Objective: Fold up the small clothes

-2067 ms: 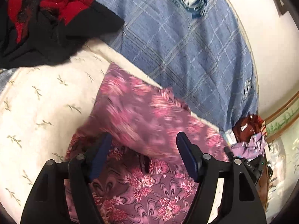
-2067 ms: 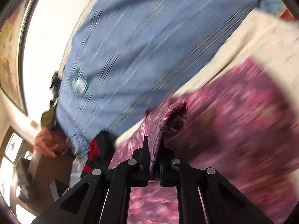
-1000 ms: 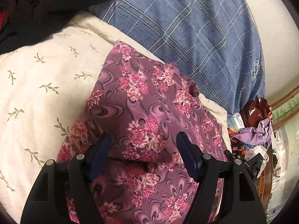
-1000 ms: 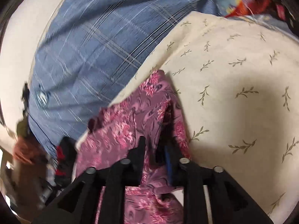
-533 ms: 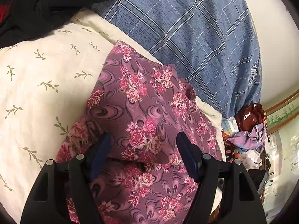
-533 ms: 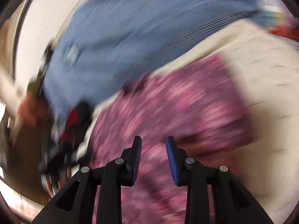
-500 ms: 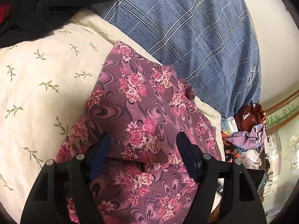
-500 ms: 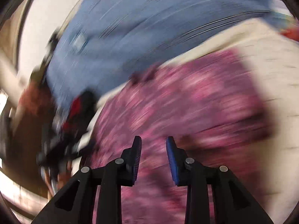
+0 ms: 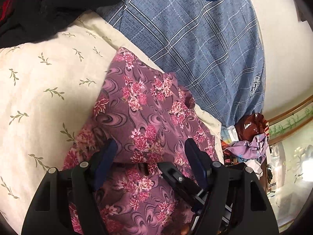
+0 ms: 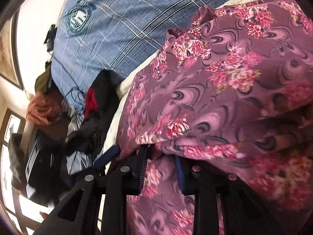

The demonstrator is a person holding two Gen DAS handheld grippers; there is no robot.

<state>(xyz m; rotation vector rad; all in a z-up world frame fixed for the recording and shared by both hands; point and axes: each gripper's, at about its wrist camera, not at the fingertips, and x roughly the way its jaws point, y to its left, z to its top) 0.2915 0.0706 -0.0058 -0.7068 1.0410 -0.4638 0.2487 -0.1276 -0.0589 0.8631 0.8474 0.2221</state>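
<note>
The floral garment [image 10: 225,90] covers the right gripper's [image 10: 161,163] fingertips; its lower part blurs, running off-frame.

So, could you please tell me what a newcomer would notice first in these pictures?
The purple floral garment dominates, folded over itself on the cream leaf-print pillow, with the open left tool over its folded edge. Behind lies a blue plaid sheet, and a black-and-red garment sits at the pillow's far corner. The right tool, also open, sits low against the floral cloth.

Both wrist views look forward and down at close range along their fingers from opposite sides, sharing the purple floral garment [image 9: 140,105] [image 10: 225,90] and the blue plaid sheet [image 9: 195,39] [image 10: 125,15] behind it.
</note>
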